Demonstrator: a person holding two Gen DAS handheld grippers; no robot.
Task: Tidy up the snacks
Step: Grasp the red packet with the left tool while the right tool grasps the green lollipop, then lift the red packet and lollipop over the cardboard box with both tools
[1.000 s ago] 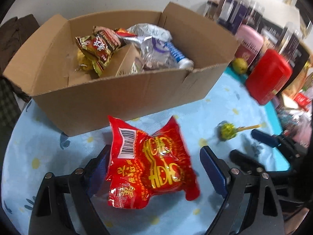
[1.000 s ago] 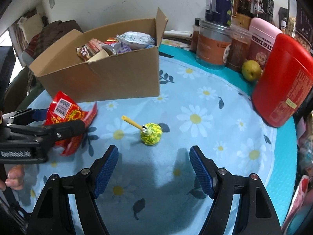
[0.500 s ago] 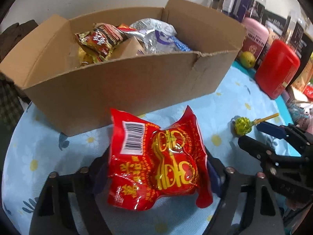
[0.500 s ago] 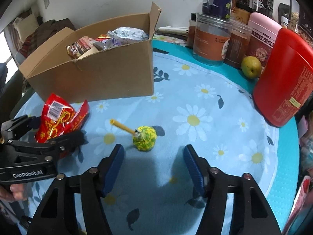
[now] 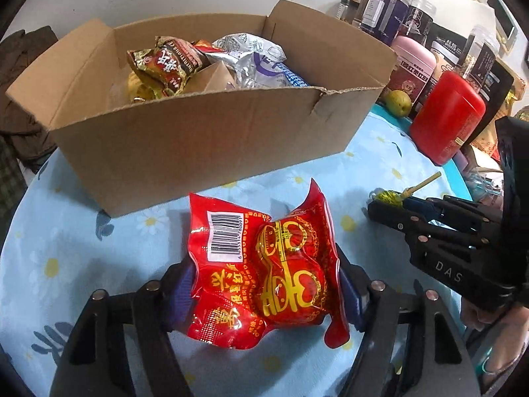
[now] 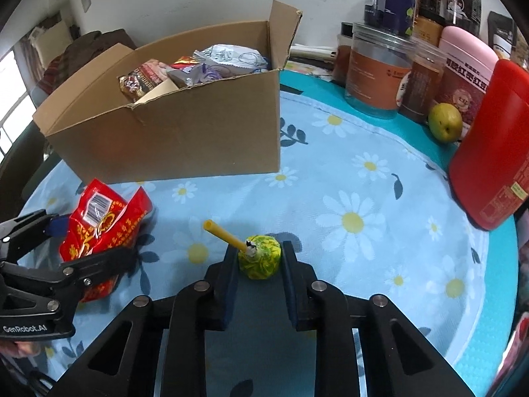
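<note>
Lollipop (image 6: pixel 259 259) pinched in right tongs (image 6: pixel 259 264); red packet (image 5: pixel 264 271) in left tongs (image 5: pixel 264 289)

Packet: crinkled red foil snack packet (image 5: pixel 264 274), barcode up, before the box.
Lollipop: green-yellow wrapped lollipop (image 6: pixel 259 257), yellow stick tilted up-left.
Box: open brown cardboard box (image 6: pixel 185 139) held packets.

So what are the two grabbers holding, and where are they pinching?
The left hand-held gripper pinches the red snack packet by its two side edges. The right hand-held gripper squeezes the lollipop by its green-wrapped head, not its yellow stick.
</note>
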